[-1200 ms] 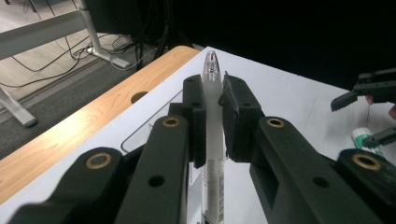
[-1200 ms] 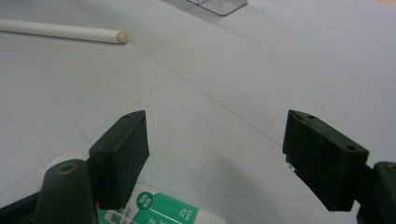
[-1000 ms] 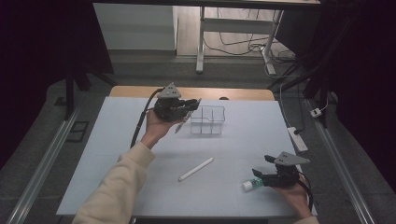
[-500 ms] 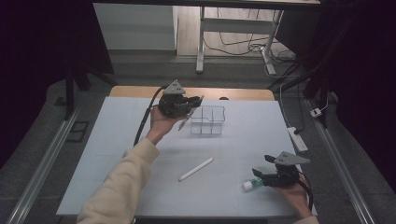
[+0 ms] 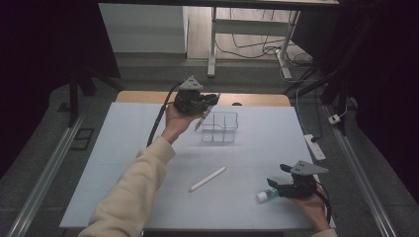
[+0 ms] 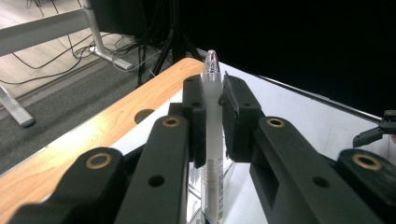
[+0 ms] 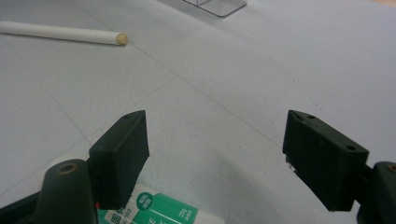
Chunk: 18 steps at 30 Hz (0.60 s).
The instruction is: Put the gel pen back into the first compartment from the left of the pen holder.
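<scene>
A: Where's the pen?

B: My left gripper [image 5: 210,101] clamps the pen [image 6: 212,135] above the clear box [image 5: 220,127]. Dropping it in remains. My right gripper [image 5: 277,187] rests with jaws apart beside a glue stick [image 5: 264,195]

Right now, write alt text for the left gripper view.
The left gripper is shut on a clear pen, which stands upright between its black jaws with its tip above them. Behind lie the table's wooden edge and a dark floor with cables.
</scene>
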Each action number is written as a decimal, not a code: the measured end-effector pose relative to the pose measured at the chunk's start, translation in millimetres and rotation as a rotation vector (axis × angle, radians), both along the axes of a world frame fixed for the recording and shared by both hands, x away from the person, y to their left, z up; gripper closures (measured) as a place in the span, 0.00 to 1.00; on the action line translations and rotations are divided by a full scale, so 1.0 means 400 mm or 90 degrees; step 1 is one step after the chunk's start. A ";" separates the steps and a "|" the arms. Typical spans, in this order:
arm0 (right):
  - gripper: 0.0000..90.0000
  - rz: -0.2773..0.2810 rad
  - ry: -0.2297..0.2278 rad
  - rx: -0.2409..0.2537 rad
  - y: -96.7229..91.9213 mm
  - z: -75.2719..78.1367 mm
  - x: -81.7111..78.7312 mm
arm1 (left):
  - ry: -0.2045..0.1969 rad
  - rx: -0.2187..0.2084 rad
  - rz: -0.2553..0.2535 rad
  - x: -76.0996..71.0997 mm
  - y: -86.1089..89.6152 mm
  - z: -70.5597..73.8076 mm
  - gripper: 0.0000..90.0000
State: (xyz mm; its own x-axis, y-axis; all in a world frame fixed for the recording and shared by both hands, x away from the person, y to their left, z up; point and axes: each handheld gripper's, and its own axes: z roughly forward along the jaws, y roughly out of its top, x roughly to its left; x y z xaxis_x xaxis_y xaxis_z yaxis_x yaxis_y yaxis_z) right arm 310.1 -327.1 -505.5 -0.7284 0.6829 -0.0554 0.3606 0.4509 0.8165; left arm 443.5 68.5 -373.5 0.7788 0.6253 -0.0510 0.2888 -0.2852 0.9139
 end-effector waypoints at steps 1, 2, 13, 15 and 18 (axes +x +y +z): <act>0.25 0.000 0.000 0.000 0.000 0.000 0.000 | 0.000 0.000 0.000 0.003 -0.001 0.001 0.89; 0.25 0.000 0.001 0.001 0.000 0.000 0.000 | 0.001 0.000 0.001 0.005 -0.002 0.002 0.89; 0.25 -0.002 0.000 0.005 0.000 -0.001 0.000 | 0.009 -0.013 0.004 0.031 -0.016 0.004 0.89; 0.25 -0.002 0.000 0.006 0.000 -0.001 0.000 | 0.011 -0.018 0.005 0.036 -0.019 0.004 0.89; 0.25 -0.005 -0.001 0.005 0.000 0.000 0.000 | 0.016 -0.022 0.007 0.045 -0.023 0.002 0.89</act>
State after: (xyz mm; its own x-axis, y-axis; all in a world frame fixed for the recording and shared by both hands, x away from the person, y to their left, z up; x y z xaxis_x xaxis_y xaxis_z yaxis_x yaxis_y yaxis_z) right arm 310.0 -327.3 -505.4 -0.7233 0.6887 -0.0511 0.3633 0.4424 0.8200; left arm 461.4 59.3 -372.8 0.7697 0.6319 -0.0911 0.3143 -0.2507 0.9156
